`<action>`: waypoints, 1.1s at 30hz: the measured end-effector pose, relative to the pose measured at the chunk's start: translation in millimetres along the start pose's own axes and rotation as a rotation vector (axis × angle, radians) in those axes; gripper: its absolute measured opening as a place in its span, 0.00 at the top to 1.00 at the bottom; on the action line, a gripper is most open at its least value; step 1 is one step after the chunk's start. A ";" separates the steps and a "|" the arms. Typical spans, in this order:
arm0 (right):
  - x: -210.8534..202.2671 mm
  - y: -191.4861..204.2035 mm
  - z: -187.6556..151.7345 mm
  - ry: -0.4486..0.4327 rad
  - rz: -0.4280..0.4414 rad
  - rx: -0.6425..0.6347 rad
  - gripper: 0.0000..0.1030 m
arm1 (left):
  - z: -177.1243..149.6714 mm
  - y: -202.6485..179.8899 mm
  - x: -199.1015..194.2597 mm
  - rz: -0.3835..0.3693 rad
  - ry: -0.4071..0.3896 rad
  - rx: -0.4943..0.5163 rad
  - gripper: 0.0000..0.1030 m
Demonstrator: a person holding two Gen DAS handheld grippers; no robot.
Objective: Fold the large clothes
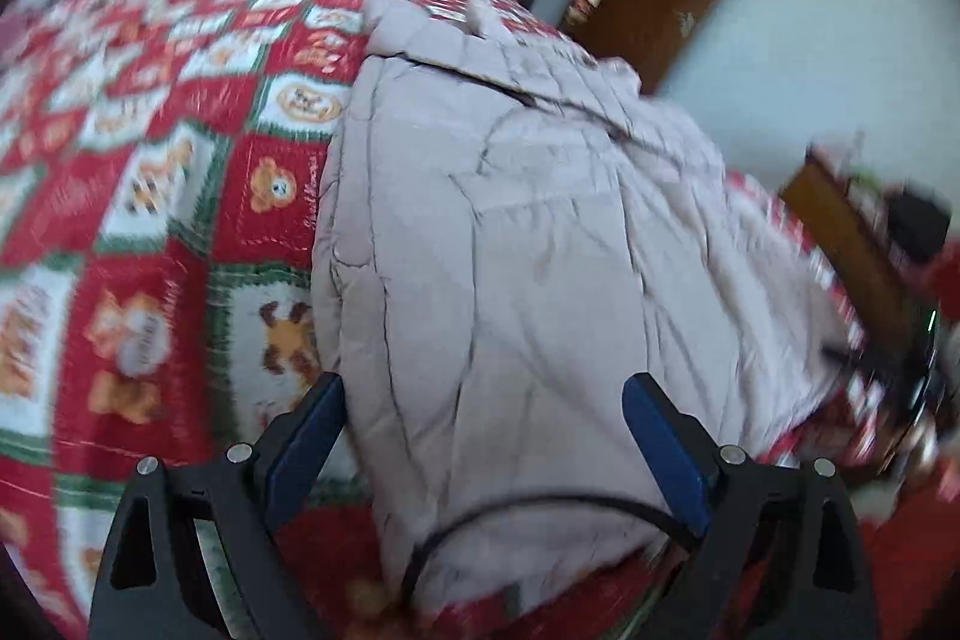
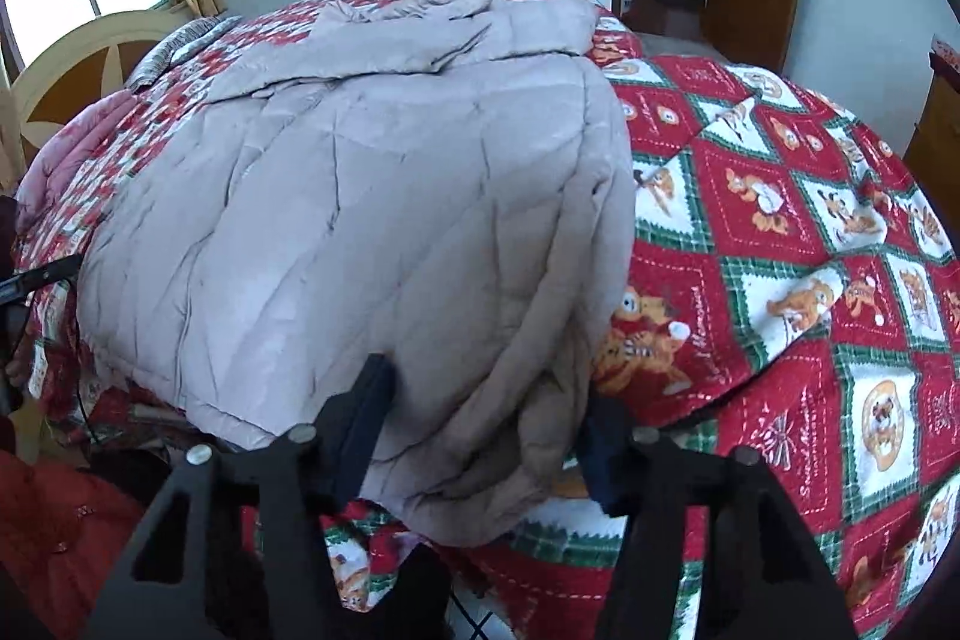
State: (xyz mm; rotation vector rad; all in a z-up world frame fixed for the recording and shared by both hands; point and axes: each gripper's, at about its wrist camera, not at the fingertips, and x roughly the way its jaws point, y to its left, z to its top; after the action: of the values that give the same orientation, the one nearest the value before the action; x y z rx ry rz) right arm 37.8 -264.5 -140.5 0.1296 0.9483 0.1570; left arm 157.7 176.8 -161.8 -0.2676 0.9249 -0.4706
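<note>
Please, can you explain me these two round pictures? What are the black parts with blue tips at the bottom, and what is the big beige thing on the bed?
A person holds one grasping tool in each hand; a camera sits on each. One picture looks along the left tool, the other along the right tool. Both tools are open. A beige padded coat lies on a red patterned bedspread. Its near edge bulges between the right tool's fingers, not clamped. Nothing is held.

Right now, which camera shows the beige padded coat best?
The right wrist view: the coat is sharp and nearly all visible on the quilt. The left wrist view shows it blurred.
</note>
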 end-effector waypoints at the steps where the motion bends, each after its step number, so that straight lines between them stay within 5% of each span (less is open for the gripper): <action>1: 0.2 -0.3 1.0 -0.001 0.007 0.014 0.40 | 0.2 4.0 4.7 0.014 0.015 -0.030 0.10; 10: 8.4 17.2 6.4 -0.021 -0.053 -0.025 0.41 | -17.1 -4.5 9.4 -0.052 -0.012 -0.008 0.09; 13: 10.8 23.1 6.1 -0.024 -0.120 -0.056 0.61 | -19.9 -10.4 11.0 -0.073 -0.015 -0.002 0.09; 14: 10.0 23.5 6.5 -0.022 -0.121 -0.064 0.69 | -19.7 -11.3 10.1 -0.083 -0.021 -0.006 0.19; 15: 7.8 21.7 7.1 -0.017 -0.092 -0.055 0.78 | -19.1 -10.7 9.7 -0.101 -0.028 -0.013 0.35; 16: 6.1 18.0 8.5 -0.011 -0.052 -0.028 0.81 | -18.5 -8.3 10.9 -0.118 -0.022 -0.043 0.68; 17: 4.8 15.1 9.3 -0.013 -0.036 -0.007 0.83 | -18.3 -3.4 12.6 -0.123 -0.018 -0.091 0.73; 21: -11.1 5.6 13.1 -0.056 0.059 0.078 0.85 | -17.6 6.2 3.4 -0.210 -0.062 -0.217 0.84; 26: -54.5 -4.9 21.7 -0.146 0.186 0.167 0.86 | -5.7 -12.6 -51.4 -0.414 -0.242 -0.180 0.86; 33: -116.3 -12.6 27.8 -0.252 0.322 0.249 0.86 | 19.9 -40.7 -118.9 -0.565 -0.319 -0.160 0.86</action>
State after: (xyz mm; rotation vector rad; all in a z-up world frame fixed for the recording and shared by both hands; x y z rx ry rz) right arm -5.2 -300.2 -34.0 0.5212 0.6875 0.3119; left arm 102.0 201.2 -50.1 -0.7379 0.5644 -0.8455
